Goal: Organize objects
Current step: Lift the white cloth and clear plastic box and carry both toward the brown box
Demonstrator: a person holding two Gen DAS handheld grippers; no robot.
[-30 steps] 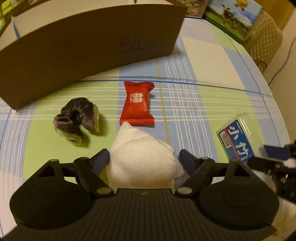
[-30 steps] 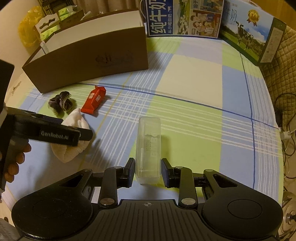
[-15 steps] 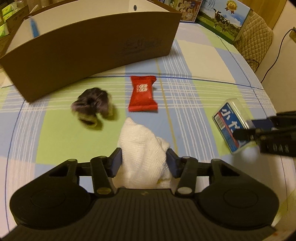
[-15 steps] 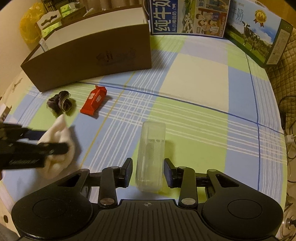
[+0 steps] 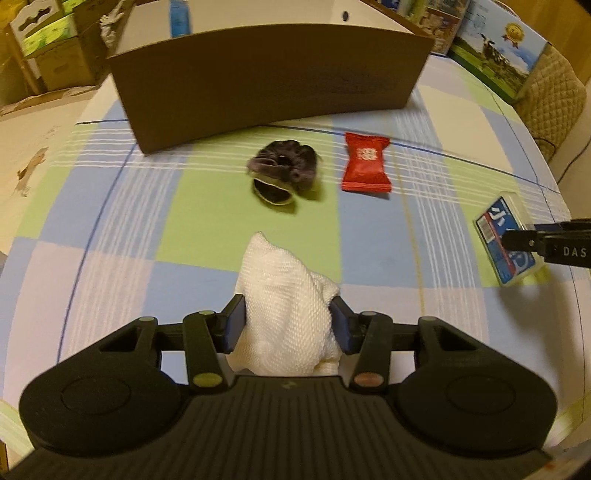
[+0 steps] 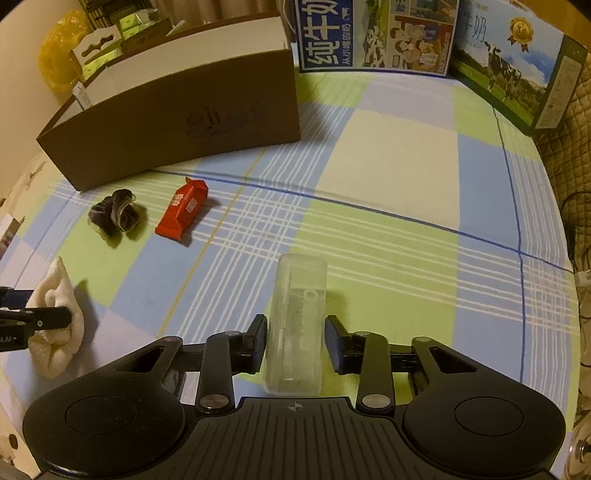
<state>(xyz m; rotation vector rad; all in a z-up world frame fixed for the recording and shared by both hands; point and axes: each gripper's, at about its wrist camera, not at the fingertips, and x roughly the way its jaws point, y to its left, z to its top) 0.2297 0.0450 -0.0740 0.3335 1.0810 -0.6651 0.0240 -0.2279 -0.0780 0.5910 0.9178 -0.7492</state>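
My left gripper (image 5: 287, 325) is shut on a white knitted cloth (image 5: 284, 291), which bulges up between the fingers. Beyond it on the checked tablecloth lie a dark scrunchie (image 5: 284, 171) and a red snack packet (image 5: 365, 162), in front of a long brown cardboard box (image 5: 273, 85). My right gripper (image 6: 295, 343) is shut on a clear plastic case (image 6: 299, 295), whose blue label (image 5: 496, 229) shows in the left wrist view. The right wrist view also holds the cloth (image 6: 55, 291), scrunchie (image 6: 114, 216), packet (image 6: 183, 210) and box (image 6: 177, 118).
Milk cartons (image 6: 373, 33) (image 6: 513, 66) stand at the table's far edge. A quilted chair (image 5: 550, 96) is beyond the right edge. A yellow bag (image 6: 59, 55) and small boxes sit behind the brown box. A blue item (image 5: 179, 18) lies inside the box.
My left gripper's fingers closed from wide apart onto the white cloth, and it drew back and to the left with it. The right gripper stayed around the clear case.
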